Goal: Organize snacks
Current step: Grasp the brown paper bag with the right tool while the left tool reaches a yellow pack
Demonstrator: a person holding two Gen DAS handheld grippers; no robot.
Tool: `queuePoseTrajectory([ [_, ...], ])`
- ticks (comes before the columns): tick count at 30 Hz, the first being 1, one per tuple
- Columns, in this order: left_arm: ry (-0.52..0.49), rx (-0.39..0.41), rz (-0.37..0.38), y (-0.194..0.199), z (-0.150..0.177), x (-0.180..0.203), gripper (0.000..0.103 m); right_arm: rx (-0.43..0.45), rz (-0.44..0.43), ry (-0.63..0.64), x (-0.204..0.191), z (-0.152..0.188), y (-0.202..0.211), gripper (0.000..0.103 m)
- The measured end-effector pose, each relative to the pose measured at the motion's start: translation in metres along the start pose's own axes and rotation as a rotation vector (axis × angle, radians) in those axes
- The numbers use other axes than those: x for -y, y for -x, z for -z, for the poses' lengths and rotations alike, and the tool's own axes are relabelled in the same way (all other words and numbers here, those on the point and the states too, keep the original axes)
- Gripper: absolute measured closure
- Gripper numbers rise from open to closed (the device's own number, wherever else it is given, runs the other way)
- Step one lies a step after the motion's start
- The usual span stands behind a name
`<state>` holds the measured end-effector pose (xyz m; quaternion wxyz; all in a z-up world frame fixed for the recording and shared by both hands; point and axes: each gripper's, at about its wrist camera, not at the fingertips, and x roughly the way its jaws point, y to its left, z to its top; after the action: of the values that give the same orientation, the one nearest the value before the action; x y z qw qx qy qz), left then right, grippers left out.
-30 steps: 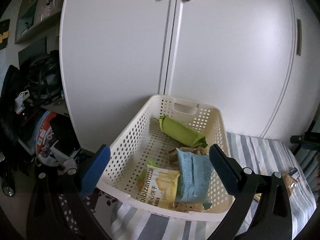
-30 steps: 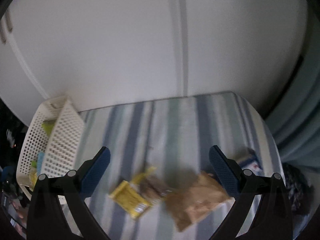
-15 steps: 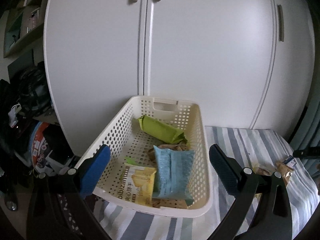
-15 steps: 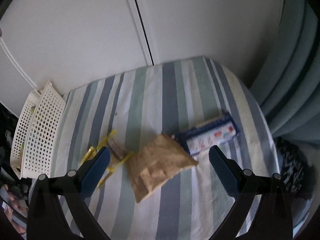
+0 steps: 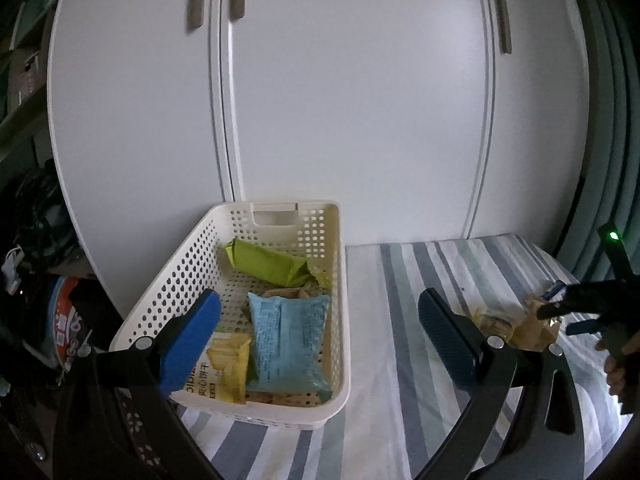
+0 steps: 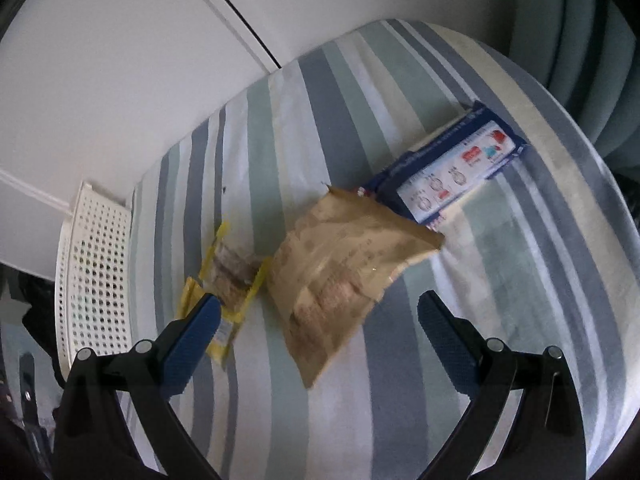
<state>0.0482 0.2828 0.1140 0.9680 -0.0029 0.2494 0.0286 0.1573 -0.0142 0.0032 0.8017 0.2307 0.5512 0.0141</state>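
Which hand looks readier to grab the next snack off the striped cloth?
Probably the right gripper: open, hovering over the brown packet. The left gripper, also open, faces the basket.

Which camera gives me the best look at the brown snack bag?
Right wrist: the brown bag lies whole and central on the striped cloth, ahead of the open right gripper. Left wrist shows only a sliver at its far right edge.
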Motion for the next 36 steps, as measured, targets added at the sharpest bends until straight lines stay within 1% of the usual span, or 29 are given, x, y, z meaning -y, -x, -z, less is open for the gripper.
queuePoseTrajectory([
  [3,-0.002,0.000,0.001,0.001,0.000,0.001,0.003,0.005,0.000,-0.022,-0.003,-0.007,-0.010,0.005],
  [6,-0.002,-0.002,0.000,0.000,0.000,0.001,0.003,0.009,0.040,-0.019,-0.007,-0.009,-0.017,0.006],
  [8,-0.003,-0.002,-0.001,0.000,-0.001,0.001,0.003,0.010,0.076,-0.017,-0.009,-0.011,-0.023,0.017],
  [9,-0.004,-0.003,-0.002,0.000,0.000,0.001,0.003,0.005,0.091,-0.012,-0.010,-0.012,-0.027,0.025],
  [11,-0.005,-0.005,-0.002,-0.001,0.000,0.002,0.003,0.015,0.125,0.019,-0.015,-0.013,-0.029,0.028],
  [13,-0.011,-0.007,-0.003,-0.001,0.000,0.003,0.003,0.016,0.161,0.066,-0.021,-0.013,-0.032,0.035],
  [15,-0.023,-0.010,-0.004,-0.003,0.001,0.006,0.003,0.016,0.177,0.109,-0.024,-0.010,-0.033,0.039],
  [16,-0.031,-0.011,-0.003,-0.004,0.002,0.008,0.003,0.015,0.171,0.118,-0.021,-0.015,-0.030,0.041],
  [20,-0.071,-0.022,0.008,-0.008,0.006,0.019,0.003,0.025,0.176,0.162,-0.017,-0.007,-0.023,0.042],
  [29,-0.149,-0.104,0.103,-0.027,0.019,0.056,0.003,0.079,0.215,0.315,-0.018,0.013,0.000,0.043],
  [31,-0.164,-0.121,0.140,-0.032,0.020,0.067,0.003,0.083,0.202,0.315,-0.013,0.015,0.003,0.043],
  [33,-0.180,-0.146,0.192,-0.037,0.023,0.080,0.003,0.084,0.185,0.303,-0.007,0.012,0.001,0.043],
  [36,-0.188,-0.207,0.281,-0.049,0.028,0.097,0.003,0.094,0.158,0.294,0.001,0.010,-0.001,0.043],
])
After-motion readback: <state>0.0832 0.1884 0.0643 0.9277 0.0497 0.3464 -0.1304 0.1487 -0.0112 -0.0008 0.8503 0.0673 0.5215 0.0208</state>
